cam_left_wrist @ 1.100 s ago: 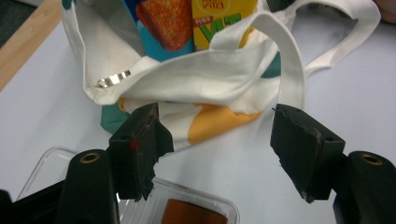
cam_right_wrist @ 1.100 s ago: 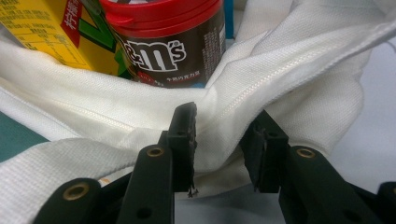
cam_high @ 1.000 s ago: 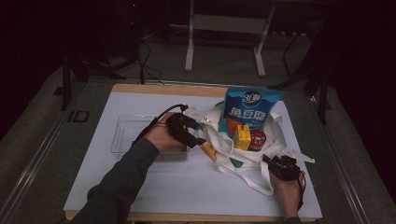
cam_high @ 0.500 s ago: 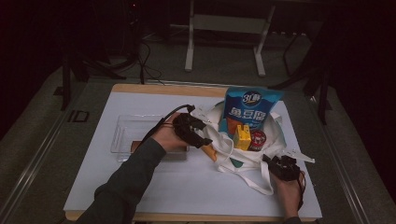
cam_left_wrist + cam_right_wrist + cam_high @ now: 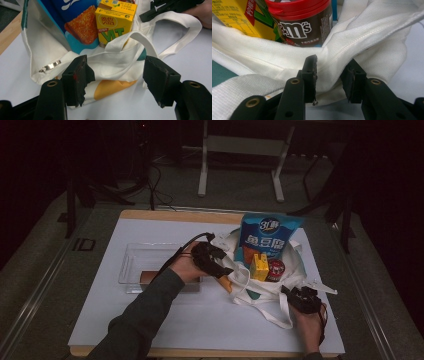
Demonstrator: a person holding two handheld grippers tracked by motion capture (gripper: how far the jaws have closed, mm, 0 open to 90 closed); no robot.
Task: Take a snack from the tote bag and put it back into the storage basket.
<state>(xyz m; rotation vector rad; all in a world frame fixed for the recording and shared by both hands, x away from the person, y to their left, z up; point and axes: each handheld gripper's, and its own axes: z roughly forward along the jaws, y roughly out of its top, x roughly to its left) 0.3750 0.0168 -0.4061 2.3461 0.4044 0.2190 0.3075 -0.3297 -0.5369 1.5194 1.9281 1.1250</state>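
Right gripper view | right gripper (image 5: pixel 329 75) pinching woven white tote bag (image 5: pixel 372 37) | left gripper (image 5: pixel 117 75) spread, closing

We see the blue snack bag (image 5: pixel 62 15) cut off by the top edge in the left gripper view, its lower end hidden inside the white tote bag (image 5: pixel 47 45). In the right gripper view the red-lidded candy jar (image 5: pixel 302 22) loses its top to the picture's edge, and the yellow drink carton (image 5: pixel 239 20) runs off the left. From the high view the jar's label is too small to read
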